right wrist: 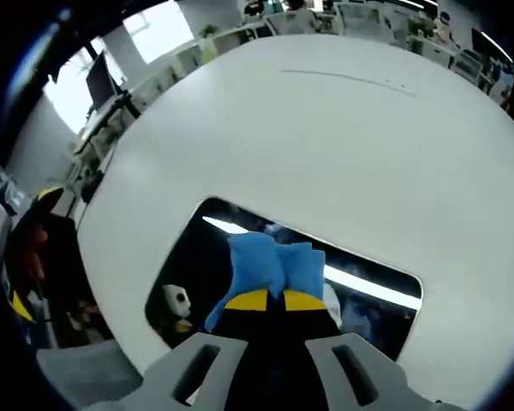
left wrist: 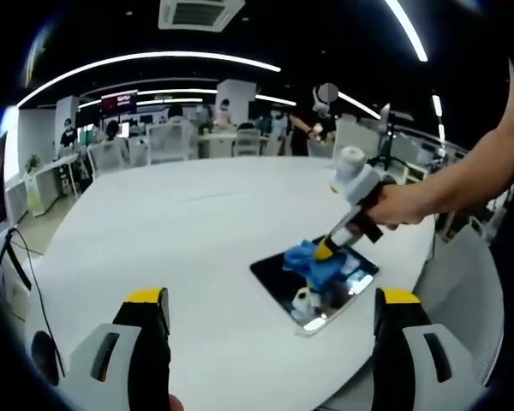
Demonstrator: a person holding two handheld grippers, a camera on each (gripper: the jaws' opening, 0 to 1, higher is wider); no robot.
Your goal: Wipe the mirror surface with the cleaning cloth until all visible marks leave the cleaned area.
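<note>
— What's the left tool [left wrist: 270,321] doing out there on its own?

— Waiting, I'd say. Its jaws stand wide apart with nothing between them, hovering over the white surface [left wrist: 180,231], short of the mirror [left wrist: 313,287]. Kept back like that, it stays out of the wiping path.

— And the mirror?

— Flat on the surface near its front edge, a dark rectangle throwing back the ceiling lights. The blue cleaning cloth [right wrist: 270,261] sits bunched on the glass, and the right tool [right wrist: 265,300] is clenched on it, yellow tips close together, pressing it down. I reckon that steep angle lets the cloth rub firmly.

— Any marks left?

— Too many reflections to tell.

— The room?

— Open office: desks, chairs, people at the far side, long light strips overhead.
</note>
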